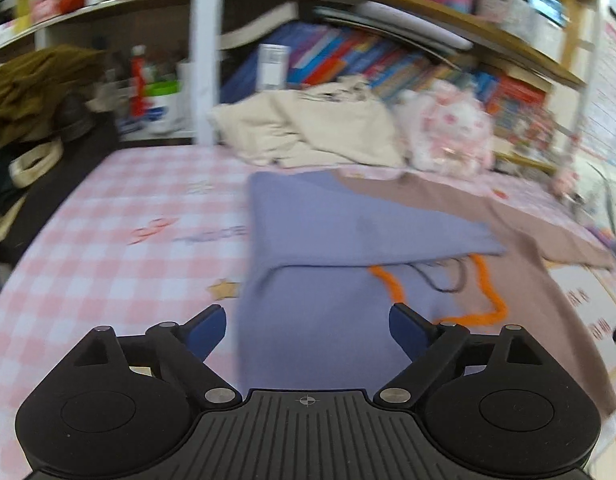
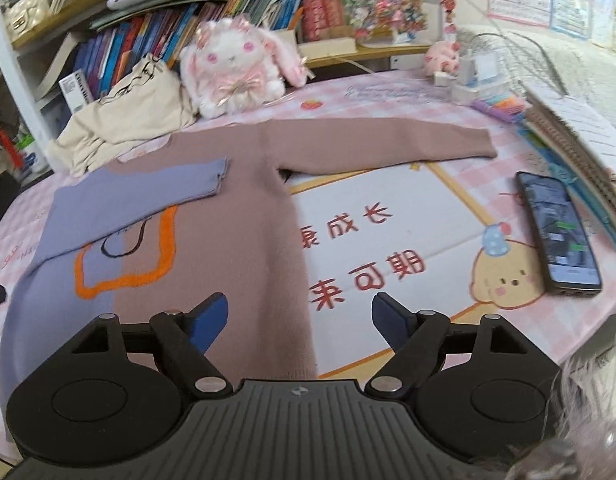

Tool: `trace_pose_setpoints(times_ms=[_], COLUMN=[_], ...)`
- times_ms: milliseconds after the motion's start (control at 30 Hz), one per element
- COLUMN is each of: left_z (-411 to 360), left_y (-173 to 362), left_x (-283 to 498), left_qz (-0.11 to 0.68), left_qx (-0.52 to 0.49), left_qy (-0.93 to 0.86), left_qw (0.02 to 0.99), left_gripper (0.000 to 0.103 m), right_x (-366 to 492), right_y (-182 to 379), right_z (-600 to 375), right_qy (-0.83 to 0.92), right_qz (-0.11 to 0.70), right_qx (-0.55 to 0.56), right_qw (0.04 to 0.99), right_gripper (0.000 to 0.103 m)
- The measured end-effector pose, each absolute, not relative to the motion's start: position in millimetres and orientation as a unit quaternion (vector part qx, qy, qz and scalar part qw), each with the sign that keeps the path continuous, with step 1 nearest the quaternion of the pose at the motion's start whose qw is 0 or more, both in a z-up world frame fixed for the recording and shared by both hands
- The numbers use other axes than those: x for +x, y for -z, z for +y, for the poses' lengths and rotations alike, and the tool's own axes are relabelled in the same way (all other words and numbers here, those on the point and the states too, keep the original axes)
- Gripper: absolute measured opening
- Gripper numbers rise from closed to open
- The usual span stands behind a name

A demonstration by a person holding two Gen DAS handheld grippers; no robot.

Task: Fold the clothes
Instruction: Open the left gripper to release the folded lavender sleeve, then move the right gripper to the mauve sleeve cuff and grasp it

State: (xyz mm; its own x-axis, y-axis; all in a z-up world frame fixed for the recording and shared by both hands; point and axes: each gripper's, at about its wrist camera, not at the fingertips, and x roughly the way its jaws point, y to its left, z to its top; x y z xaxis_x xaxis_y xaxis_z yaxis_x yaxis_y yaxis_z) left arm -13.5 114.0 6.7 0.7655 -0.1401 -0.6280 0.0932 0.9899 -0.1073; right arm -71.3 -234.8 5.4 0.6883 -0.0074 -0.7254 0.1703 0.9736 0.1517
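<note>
A two-tone sweater (image 2: 211, 216) lies flat on the pink checked surface (image 2: 408, 96), its left half lavender and its right half dusty brown, with an orange outline (image 2: 123, 276) and a thin black loop stitched on the chest. The lavender sleeve (image 2: 147, 196) is folded across the chest, its cuff resting on the brown half. The brown sleeve (image 2: 388, 144) lies stretched out to the right, flat on the surface.

The left tongs (image 1: 308, 330) hover above the near lavender part of the sweater with their blue-tipped fingers spread wide and nothing between them. The right tongs (image 2: 299, 320) are likewise spread wide and hold nothing, above the near brown edge of the sweater and the white printed panel (image 2: 388, 232) beside it.

A cream garment (image 2: 127, 120) lies crumpled at the far side, just beside a white and pink plush rabbit (image 2: 235, 68). A dark phone (image 2: 558, 228) lies on the right, near a stack of notebooks (image 2: 580, 140). Bookshelves (image 2: 155, 36) stand behind the surface.
</note>
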Motion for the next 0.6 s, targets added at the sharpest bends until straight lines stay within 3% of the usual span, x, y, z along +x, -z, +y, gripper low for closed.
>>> trace_pose_setpoints(times_ms=[600], left_z=[65.2], left_y=[9.5], left_x=[10.3], left_qz=[0.376], left_qx=[-0.014], left_qy=[0.070], left_qw=[0.924], left_gripper=[0.092], right_x=[-50.3], right_y=[2.8], right_z=[-274.5], right_qy=[0.066], right_qz=[0.401], right_qx=[0.112], right_qw=[0.907], right_gripper=[0.080])
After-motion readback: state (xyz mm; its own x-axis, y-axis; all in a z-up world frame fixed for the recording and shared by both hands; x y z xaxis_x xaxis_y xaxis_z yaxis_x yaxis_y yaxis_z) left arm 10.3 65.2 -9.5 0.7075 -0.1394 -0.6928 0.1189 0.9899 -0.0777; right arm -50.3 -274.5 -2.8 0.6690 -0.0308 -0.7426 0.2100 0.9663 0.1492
